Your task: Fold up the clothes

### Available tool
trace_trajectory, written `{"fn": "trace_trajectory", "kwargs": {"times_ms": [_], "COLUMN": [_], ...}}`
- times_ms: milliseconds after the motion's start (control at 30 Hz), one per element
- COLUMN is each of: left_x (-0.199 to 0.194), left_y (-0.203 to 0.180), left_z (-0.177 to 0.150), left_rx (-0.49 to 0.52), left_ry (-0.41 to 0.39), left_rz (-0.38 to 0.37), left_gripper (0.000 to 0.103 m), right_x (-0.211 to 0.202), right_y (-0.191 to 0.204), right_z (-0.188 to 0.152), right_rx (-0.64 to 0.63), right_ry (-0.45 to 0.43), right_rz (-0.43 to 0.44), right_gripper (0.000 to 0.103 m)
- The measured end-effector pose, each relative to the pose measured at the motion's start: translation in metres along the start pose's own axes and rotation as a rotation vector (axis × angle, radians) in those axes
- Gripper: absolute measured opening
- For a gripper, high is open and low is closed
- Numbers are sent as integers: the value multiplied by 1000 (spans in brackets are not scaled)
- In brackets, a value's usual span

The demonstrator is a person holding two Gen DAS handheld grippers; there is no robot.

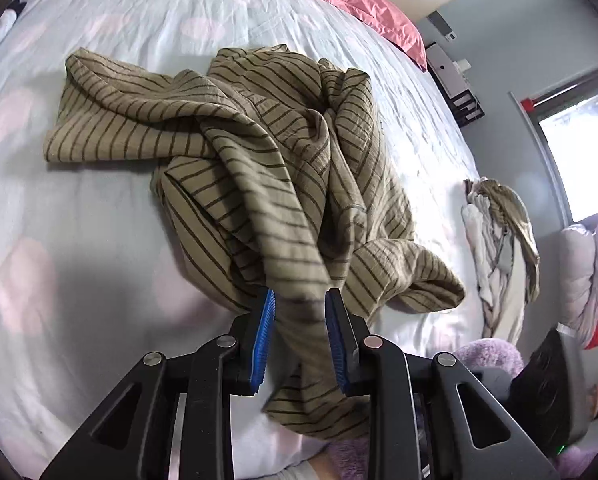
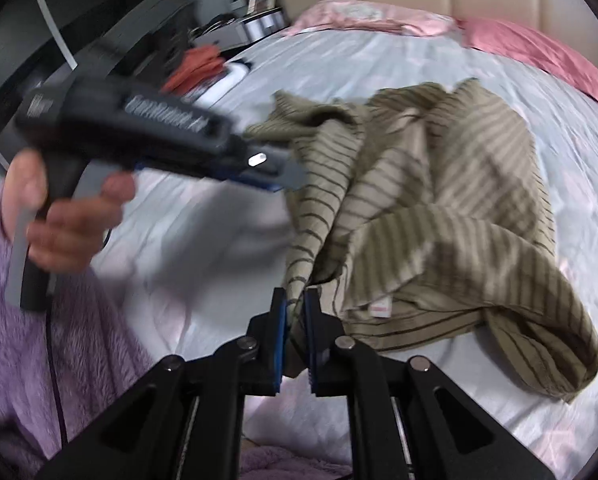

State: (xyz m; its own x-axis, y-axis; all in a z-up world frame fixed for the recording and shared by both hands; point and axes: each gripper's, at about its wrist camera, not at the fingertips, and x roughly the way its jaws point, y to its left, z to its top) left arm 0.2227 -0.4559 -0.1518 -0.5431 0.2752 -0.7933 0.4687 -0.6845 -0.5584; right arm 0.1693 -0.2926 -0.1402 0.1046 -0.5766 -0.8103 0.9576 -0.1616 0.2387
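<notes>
Both grippers, left and right, pinch folds of the striped shirt, crumpled on the bed toward twelve o'clock. Light, limp cloth; better gripped at hems or shoulder seams.

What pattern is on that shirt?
Thin dark stripes on olive-tan shirt; clearest in left wrist view.

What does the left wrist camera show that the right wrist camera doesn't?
Only the left wrist view shows the window and the pile of clothes at the bed's edge. Only the right wrist view shows the hand and the orange cloth. Both show the striped garment crumpled on the white bedsheet, pinched by both grippers.
</notes>
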Motion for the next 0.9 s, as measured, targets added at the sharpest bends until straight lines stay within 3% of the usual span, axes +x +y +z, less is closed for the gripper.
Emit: {"fn": "trace_trajectory", "kwargs": {"times_ms": [167,367,433,500,633,767,900], "left_x": [7,25,26,29,29,17,-1], "left_y": [-4,-11,-9,-1,15,16,24], "left_z": [-1,-4,-4,-5,-5,-3,-3], "left_rx": [18,61,59,28,-21,-37,-76], "left_ry": [34,98,106,124,146,122,86], "left_rz": [7,87,110,157,206,165,76], "left_gripper": [29,29,25,15,7,6,6], "right_x": [10,12,12,13,14,16,12], "right_y": [16,21,22,23,21,21,21], "right_z": [-3,-3,-3,-2,-1,0,2], "right_rx": [-69,-86,-91,-91,-78,-78,-72], "right_ry": [46,58,60,62,69,80,67], "right_rz": [39,64,69,70,71,73,86], "right_gripper": [8,8,8,8,8,9,12]}}
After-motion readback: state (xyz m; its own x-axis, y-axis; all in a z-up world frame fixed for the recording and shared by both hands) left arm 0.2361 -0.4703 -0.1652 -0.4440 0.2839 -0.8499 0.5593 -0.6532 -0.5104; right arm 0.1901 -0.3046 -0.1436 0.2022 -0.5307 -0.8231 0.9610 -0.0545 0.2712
